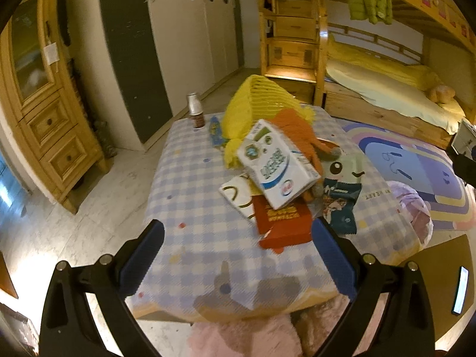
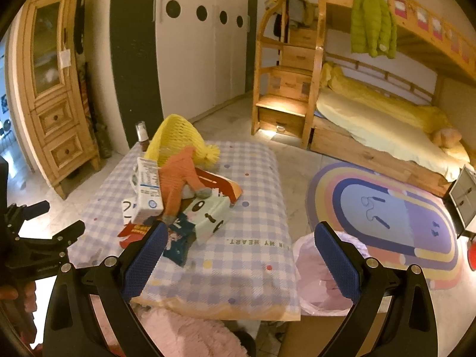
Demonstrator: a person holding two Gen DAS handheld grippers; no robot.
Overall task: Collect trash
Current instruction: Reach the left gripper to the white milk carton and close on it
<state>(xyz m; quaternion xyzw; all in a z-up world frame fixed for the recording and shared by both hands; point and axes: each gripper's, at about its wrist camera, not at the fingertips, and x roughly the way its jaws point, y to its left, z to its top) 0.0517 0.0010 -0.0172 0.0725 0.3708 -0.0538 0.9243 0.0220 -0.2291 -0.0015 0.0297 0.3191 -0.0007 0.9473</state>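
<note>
Two tools, both spread wide and pinching nothing. Left tool (image 1: 238,226) held low over the near edge of the counter (image 1: 190,178), blue pads either side of the near end of the trash heap. Right tool (image 2: 241,226) over the near right corner, one pad above the checked cloth, the other above the pink-lined bin (image 2: 321,279) just beside the counter's right edge.

Trash heaped around the middle of the counter, slightly toward the right edge:
- White milk carton (image 1: 276,163) on top, tilted, leaning on the pile.
- Yellow foam net (image 1: 255,101) behind it, toward the far edge, bulging upward.
- Orange knitted glove (image 1: 300,131) draped between net and carton, touching both.
- Red packet (image 1: 282,223) under the carton, nearest the near edge, one end torn.
- White card with a green stroke (image 1: 236,193) just left of the red packet, partly tucked beneath the carton.
- Mint-green tissue pack with a cartoon face (image 1: 345,169) right of the carton.
- Dark blue snack wrapper (image 1: 339,208) in front of the tissue pack, overlapping it.
- Blue striped wrapper (image 1: 215,132) flat on the cloth, left of the net.

Upright at the far left corner, apart from the heap: small brown bottle with a silver cap (image 1: 196,110).

Beyond the counter, on the floor: pastel rug (image 2: 386,208), then a wooden bunk bed (image 2: 372,131) with a green jacket (image 2: 372,20) hanging from the top rail.
</note>
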